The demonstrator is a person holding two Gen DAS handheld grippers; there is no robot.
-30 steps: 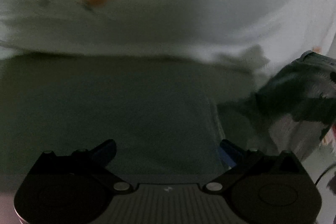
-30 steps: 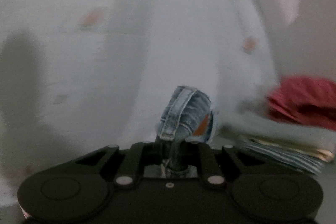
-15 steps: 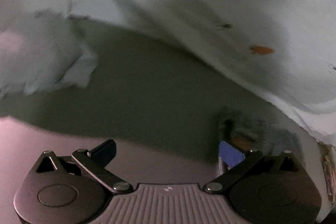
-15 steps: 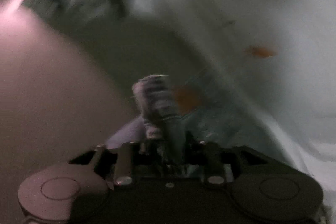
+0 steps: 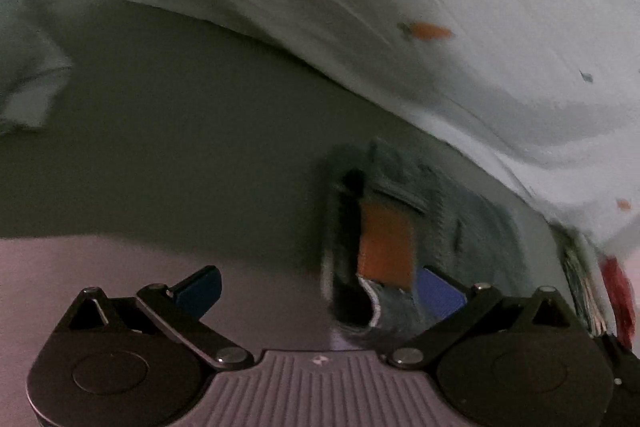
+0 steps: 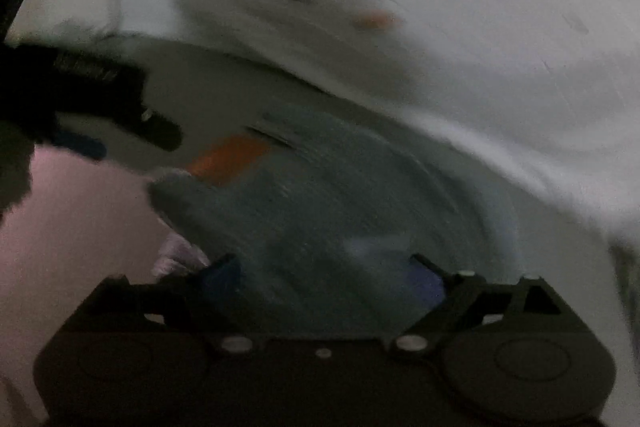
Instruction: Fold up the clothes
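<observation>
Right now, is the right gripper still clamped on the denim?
No, open. The right gripper has its fingers spread wide either side of the denim garment, which lies loose between them.

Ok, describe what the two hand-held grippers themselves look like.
The left hand-held gripper has a black body with two round housings, silver pivot screws, black linkage bars, blue finger pads and a grey ribbed centre plate with a small logo. The right hand-held gripper is built the same: black, round housings, silver screws, blue pads, though blurred. No sleeves or hands show.

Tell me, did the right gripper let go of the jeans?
Yes. The right gripper was pinching the jeans a second ago; now its fingers are spread, with the jeans lying below the white sheet.
</observation>
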